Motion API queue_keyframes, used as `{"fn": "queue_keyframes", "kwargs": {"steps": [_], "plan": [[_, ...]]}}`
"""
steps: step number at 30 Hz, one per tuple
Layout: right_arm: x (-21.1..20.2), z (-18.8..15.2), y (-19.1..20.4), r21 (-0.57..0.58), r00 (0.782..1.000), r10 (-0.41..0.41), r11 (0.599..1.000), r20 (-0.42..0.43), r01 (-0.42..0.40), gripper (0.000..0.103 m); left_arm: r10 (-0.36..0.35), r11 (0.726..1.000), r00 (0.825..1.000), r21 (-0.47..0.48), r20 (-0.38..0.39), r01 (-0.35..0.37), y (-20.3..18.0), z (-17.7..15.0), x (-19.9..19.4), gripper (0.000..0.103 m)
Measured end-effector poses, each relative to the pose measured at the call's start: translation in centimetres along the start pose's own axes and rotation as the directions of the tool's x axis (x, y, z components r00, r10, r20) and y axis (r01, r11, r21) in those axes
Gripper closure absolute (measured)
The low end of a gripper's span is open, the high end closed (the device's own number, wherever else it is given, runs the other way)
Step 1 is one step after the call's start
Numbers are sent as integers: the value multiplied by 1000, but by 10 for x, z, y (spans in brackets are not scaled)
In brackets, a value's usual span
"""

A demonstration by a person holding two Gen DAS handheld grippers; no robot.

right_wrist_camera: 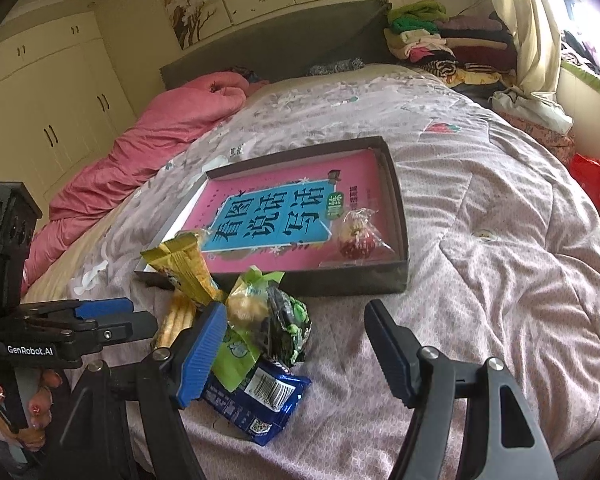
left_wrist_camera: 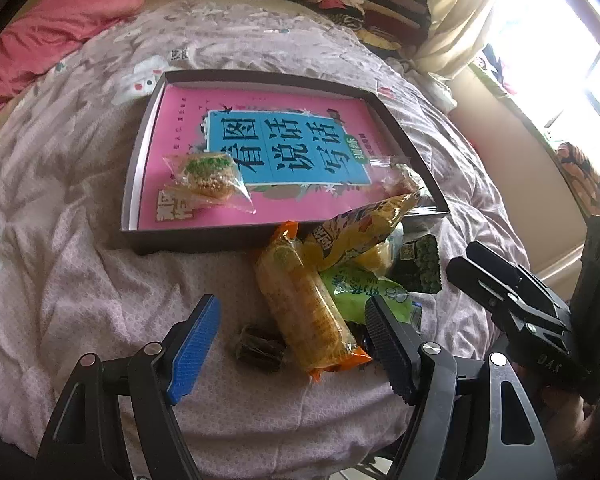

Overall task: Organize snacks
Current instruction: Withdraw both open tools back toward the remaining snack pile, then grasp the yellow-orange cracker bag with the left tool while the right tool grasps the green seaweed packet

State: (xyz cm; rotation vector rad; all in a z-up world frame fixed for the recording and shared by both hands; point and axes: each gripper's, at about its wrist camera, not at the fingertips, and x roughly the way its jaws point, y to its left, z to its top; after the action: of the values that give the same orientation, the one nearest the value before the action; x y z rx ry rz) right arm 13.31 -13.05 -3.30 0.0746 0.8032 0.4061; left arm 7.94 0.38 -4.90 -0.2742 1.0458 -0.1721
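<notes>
Left wrist: orange snack packet (left_wrist_camera: 308,304) lies between open left claw (left_wrist_camera: 292,344).

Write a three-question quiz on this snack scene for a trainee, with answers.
1. True or false: the box already holds wrapped snacks.
2. What lies flat inside the box: A) a towel, B) a pink book, C) a plate?
3. Fill in: the long orange packet lies on the ___, between the fingers of the left gripper.

Key: 1 true, a round cake and a red snack. 2 B. 3 bedcover.
</notes>
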Motion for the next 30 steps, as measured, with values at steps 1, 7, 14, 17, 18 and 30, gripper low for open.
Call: {"fn": "queue_keyframes", "kwargs": {"steps": [1,7,14,17,18,30], "plan": [[1,0,0,-2,1000,1,1000,-3,-1,32,-1,1000,1000,-4,-3,1,1,0,1,27],[9,-4,3,-18,999,1,1000,-41,-2,32,-30,998,999,-54,-28,28,11,3,12,27],[19,-8,3,-21,997,6,1000,-79,-8,40,-44,997,998,-60,-40,42,11,6,22,27],[26,-9,0,-10,995,10,1000,-103,-11,44,-47,998,998,-53,-43,45,8,8,25,27],[27,-10,0,-8,994,11,1000,-108,-12,45,-48,998,998,-50,-47,46,9,8,26,27],[50,-12,-2,-6,987,20,1000,-160,-21,73,-64,996,996,-68,-69,60,14,10,41,28]]}}
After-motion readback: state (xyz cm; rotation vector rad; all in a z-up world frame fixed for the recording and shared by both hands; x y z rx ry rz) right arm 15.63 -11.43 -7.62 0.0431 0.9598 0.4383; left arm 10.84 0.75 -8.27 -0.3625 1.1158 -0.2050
